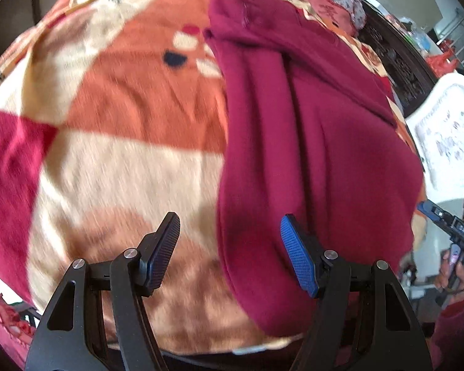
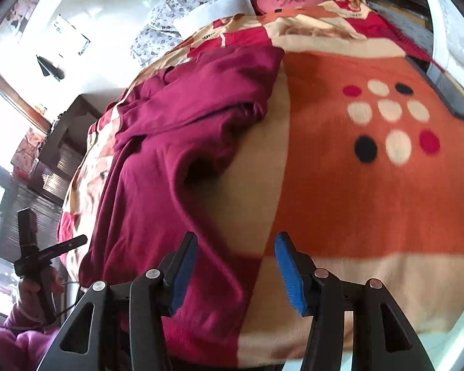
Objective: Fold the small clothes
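Observation:
A dark red garment [image 1: 309,142] lies stretched out on an orange, cream and red blanket [image 1: 123,123] on a bed. In the left wrist view my left gripper [image 1: 229,228] is open and empty above the garment's near left edge. In the right wrist view the garment [image 2: 176,142] lies left of centre, rumpled at its far end. My right gripper [image 2: 236,247] is open and empty over the garment's near right edge. Each gripper shows at the other view's side: the right gripper [image 1: 448,225] and the left gripper [image 2: 46,253].
Pillows [image 2: 281,0] and a floral quilt [image 2: 185,3] lie at the head of the bed. A dark carved headboard [image 1: 396,52] and a white cloth-covered piece [image 1: 442,136] stand to the right. The blanket [image 2: 371,185] spreads wide to the right of the garment.

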Demonstrator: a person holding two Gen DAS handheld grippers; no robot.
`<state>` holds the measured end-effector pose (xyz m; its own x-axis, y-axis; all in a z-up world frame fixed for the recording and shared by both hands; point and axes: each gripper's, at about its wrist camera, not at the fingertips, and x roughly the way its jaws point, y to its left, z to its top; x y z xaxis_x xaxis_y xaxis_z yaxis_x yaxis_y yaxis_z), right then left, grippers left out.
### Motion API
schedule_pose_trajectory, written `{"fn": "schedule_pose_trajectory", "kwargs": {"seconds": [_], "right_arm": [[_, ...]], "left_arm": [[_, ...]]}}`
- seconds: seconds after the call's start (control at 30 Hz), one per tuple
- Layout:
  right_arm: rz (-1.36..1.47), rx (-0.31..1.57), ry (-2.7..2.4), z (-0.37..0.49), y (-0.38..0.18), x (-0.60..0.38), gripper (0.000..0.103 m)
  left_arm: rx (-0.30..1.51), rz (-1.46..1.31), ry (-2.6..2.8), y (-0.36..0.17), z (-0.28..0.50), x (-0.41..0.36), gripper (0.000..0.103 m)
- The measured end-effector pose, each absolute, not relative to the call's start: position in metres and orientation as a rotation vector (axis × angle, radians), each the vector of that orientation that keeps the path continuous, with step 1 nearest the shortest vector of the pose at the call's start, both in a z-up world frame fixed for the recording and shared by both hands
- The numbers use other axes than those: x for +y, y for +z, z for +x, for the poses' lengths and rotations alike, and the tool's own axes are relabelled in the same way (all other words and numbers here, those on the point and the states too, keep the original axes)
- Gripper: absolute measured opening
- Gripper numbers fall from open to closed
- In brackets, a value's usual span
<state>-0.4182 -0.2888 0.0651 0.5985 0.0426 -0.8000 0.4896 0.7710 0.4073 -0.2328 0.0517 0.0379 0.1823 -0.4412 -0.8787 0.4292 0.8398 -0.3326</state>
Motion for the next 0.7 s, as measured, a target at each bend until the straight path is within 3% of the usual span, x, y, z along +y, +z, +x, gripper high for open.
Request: {"fn": "schedule_pose_trajectory", "kwargs": {"seconds": [0.7], "right_arm": [[0.748, 0.903, -0.213, -0.433, 0.026, -0.269, 0.053]], "left_arm": [[1.378, -0.117, -0.713, 0.030, -0.262, 0.043, 0.071]]}}
